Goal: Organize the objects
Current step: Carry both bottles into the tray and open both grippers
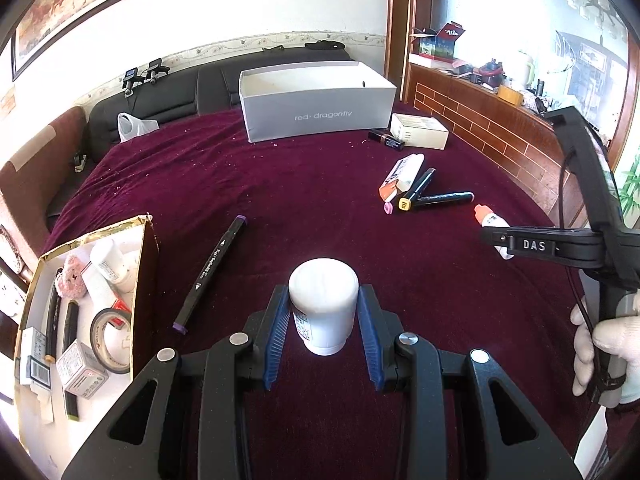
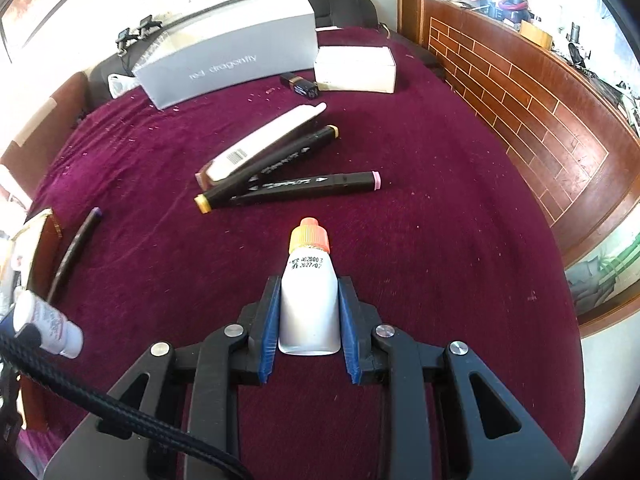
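Clamping a white round bottle [image 1: 323, 307] between the blue pads of the left gripper [image 1: 323, 316], above a maroon cloth [image 1: 280, 200]. Squeezing a small white dropper bottle [image 2: 309, 304] with an orange cap between the pads of the right gripper [image 2: 308, 312], cap pointing away over the same cloth. Just left of the left gripper, lying loose on the cloth: a black marker with purple ends [image 1: 211, 275]. Beside that, at the cloth's left edge: a gold-rimmed open box [image 1: 138, 280] holding a tape roll [image 1: 111, 340], a small carton, dark pens, another white bottle and a pink plush toy. Farther out toward the right: two black markers crossing in a V, one yellow-capped [image 2: 267, 169], one pink-capped [image 2: 308, 186], with a flat white-and-orange packet [image 2: 260, 144] leaning against the yellow-capped one. Beyond those: a small dark box [image 2: 299, 83] next to a white carton [image 2: 355, 69]. Farthest back on the cloth: a large grey open box marked "red dragonfly" [image 1: 318, 114], standing before a black headboard. At the right of the left view: a white-gloved hand [image 1: 592, 344] gripping the right gripper's handle.
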Available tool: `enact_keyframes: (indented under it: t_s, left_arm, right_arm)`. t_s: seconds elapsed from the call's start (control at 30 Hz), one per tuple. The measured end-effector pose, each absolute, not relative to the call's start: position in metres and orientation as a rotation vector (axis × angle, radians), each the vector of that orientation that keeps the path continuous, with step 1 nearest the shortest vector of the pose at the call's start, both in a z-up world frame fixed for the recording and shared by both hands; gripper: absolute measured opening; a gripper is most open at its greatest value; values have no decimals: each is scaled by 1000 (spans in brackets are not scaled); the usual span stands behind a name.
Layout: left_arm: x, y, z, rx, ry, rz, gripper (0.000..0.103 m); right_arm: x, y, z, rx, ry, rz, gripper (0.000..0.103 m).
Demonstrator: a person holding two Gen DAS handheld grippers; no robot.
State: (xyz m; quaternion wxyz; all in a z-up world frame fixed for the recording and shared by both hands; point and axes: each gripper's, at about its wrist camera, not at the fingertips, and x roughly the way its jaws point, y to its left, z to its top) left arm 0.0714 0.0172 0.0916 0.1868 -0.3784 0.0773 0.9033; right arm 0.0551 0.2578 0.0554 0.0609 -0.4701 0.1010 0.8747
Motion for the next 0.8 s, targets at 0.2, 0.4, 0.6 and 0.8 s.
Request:
enact_keyframes:
  t_s: [0.2, 0.4, 0.6, 0.8]
  left_arm:
    - [83, 12, 97, -1038, 208, 2542, 30]
    - [94, 1, 102, -1020, 179, 2545, 30]
    - [102, -20, 106, -1010, 135, 2560, 30]
    - [110, -44, 109, -1000, 100, 2596, 30]
  right_arm:
    - [73, 249, 67, -1407, 327, 2686, 24]
    - [89, 237, 80, -1399, 350, 2732, 25]
    - [100, 216, 94, -1385, 315, 2784, 25]
    - [107, 185, 105, -1388, 264, 2843, 25]
